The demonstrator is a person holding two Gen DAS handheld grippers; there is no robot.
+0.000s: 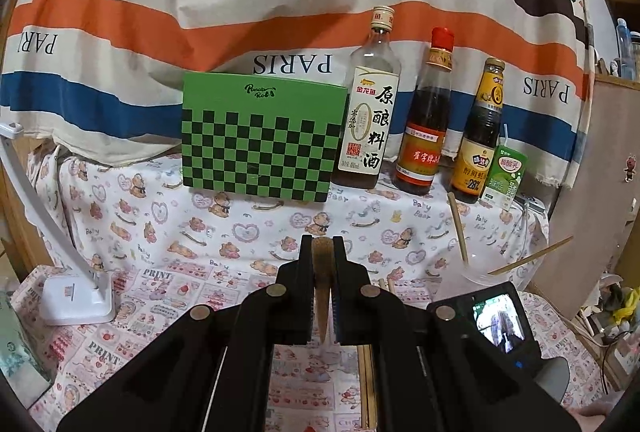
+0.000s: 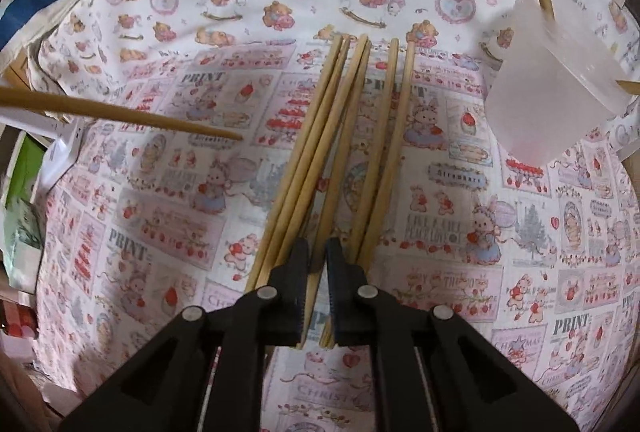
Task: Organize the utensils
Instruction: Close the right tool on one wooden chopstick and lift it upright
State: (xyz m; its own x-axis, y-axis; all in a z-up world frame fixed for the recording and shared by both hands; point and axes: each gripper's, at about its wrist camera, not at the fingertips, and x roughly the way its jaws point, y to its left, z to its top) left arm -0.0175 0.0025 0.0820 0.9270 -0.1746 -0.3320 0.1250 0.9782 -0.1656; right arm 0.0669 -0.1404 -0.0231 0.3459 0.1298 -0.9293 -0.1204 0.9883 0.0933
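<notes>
Now L gripper [image 1: 322,252] clenched on chopstick [image 1: 322,284]; R gripper [image 2: 318,252] nearly closed astride chopstick pile [image 2: 340,136].

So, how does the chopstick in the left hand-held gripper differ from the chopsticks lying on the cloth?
The held chopstick is lifted off the table, clamped between the fingers of the left hand-held gripper; the loose chopsticks lie flat on the printed cloth. The held chopstick is alone, while the loose chopsticks form a bunch side by side, just ahead of the right hand-held gripper. Both look like plain light wood.
</notes>
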